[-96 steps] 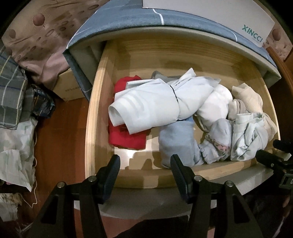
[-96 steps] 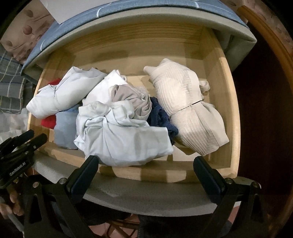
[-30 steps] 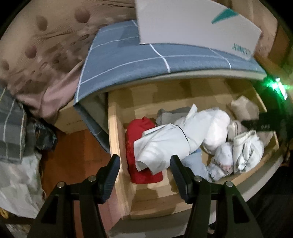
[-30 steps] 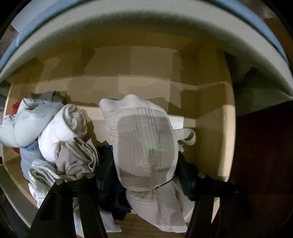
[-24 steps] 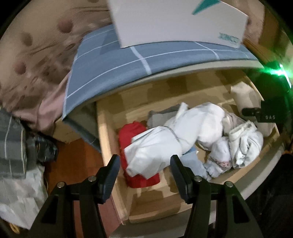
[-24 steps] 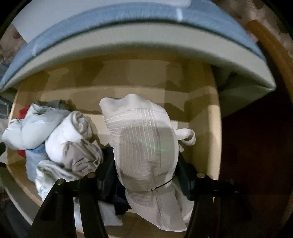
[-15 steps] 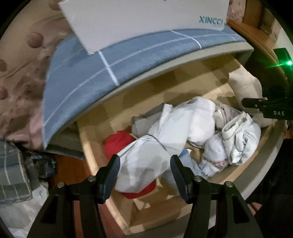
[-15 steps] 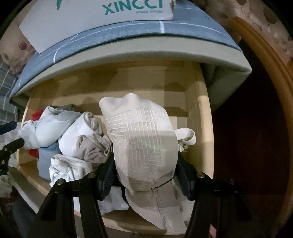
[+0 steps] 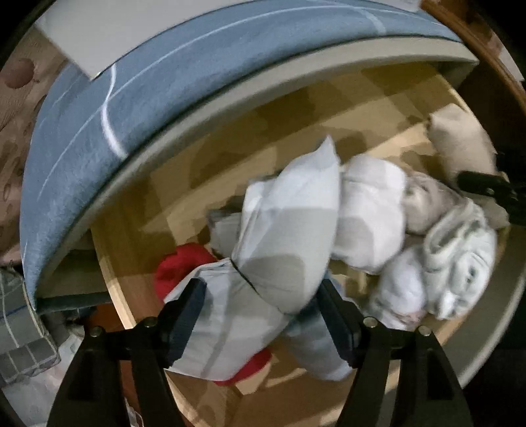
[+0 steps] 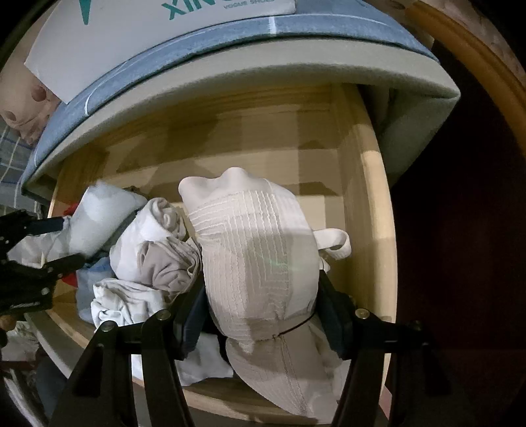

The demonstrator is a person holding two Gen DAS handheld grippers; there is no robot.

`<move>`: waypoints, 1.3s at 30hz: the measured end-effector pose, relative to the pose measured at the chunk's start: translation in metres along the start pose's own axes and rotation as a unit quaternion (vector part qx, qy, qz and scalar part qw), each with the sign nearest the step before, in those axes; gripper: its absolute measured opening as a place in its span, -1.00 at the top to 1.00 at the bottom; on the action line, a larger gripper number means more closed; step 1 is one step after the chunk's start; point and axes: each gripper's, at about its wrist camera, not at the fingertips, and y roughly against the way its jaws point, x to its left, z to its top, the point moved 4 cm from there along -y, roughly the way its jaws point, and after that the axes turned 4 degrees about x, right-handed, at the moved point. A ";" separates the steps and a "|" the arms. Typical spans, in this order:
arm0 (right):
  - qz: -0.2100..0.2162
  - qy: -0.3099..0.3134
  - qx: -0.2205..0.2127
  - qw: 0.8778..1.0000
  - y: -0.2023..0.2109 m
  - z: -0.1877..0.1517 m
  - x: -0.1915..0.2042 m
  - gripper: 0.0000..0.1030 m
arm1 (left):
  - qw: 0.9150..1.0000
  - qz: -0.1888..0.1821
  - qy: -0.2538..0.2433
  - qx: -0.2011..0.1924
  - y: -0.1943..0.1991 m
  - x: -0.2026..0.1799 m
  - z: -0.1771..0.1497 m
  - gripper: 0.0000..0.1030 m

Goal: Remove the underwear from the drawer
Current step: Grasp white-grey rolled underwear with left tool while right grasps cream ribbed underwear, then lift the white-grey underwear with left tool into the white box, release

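Note:
The wooden drawer stands open, with several rolled garments in it. My right gripper is shut on a cream ribbed bundle tied with a dark band, and holds it upright over the drawer's right end. Down over the drawer's left end, my left gripper has its jaws opening wide. A pale blue-white bundle lies between its fingers, and the pads do not visibly press on it. A red garment lies under that bundle. The left wrist view shows the right gripper at its right edge.
White and grey rolls fill the drawer's middle. A blue-grey checked mattress overhangs the back of the drawer, and a white box with teal lettering lies on it. Plaid cloth lies at the left. A wooden frame runs along the right.
My left gripper has come down and rightward over the pale blue-white bundle, and its jaws have widened around it. My right gripper has risen a little with the cream bundle still gripped.

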 end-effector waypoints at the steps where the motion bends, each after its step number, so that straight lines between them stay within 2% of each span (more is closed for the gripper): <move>1: -0.002 0.002 0.001 1.000 0.000 -0.001 0.001 -0.13 | 1.000 -0.006 0.011 -0.003 -0.001 0.002 0.001 -0.46; 8: -0.008 0.011 0.004 1.000 -0.010 0.006 0.016 -0.15 | 0.995 -0.030 0.087 -0.032 -0.003 0.015 0.003 -0.49; 13: 0.002 0.003 0.006 1.000 -0.002 0.008 0.002 -0.15 | 0.997 -0.013 0.074 -0.029 -0.008 0.005 0.004 -0.49; 16: 0.003 0.001 0.006 1.000 -0.005 0.009 -0.001 -0.15 | 0.996 -0.014 0.079 -0.036 -0.008 0.000 0.004 -0.41; 18: 0.005 -0.001 0.006 1.000 -0.006 0.009 -0.002 -0.15 | 0.994 -0.035 0.099 -0.039 -0.006 0.001 0.001 -0.21; 24: 0.014 -0.008 0.008 1.000 -0.006 0.010 -0.006 -0.15 | 0.987 -0.071 0.135 -0.044 0.004 0.005 -0.011 0.20; 27: 0.015 -0.010 0.008 1.000 -0.006 0.011 -0.006 -0.15 | 0.987 -0.072 0.138 -0.049 0.013 0.001 -0.014 0.30; 33: 0.016 -0.010 0.008 1.000 -0.007 0.012 -0.005 -0.15 | 0.981 -0.104 0.159 -0.038 0.013 0.015 -0.014 0.35; 37: 0.018 -0.011 0.009 1.000 -0.009 0.013 -0.004 -0.15 | 0.972 -0.139 0.187 -0.030 0.023 0.022 -0.024 0.36; 39: 0.019 -0.012 0.009 1.000 -0.010 0.014 -0.004 -0.16 | 0.965 -0.158 0.209 -0.026 0.030 0.026 -0.027 0.36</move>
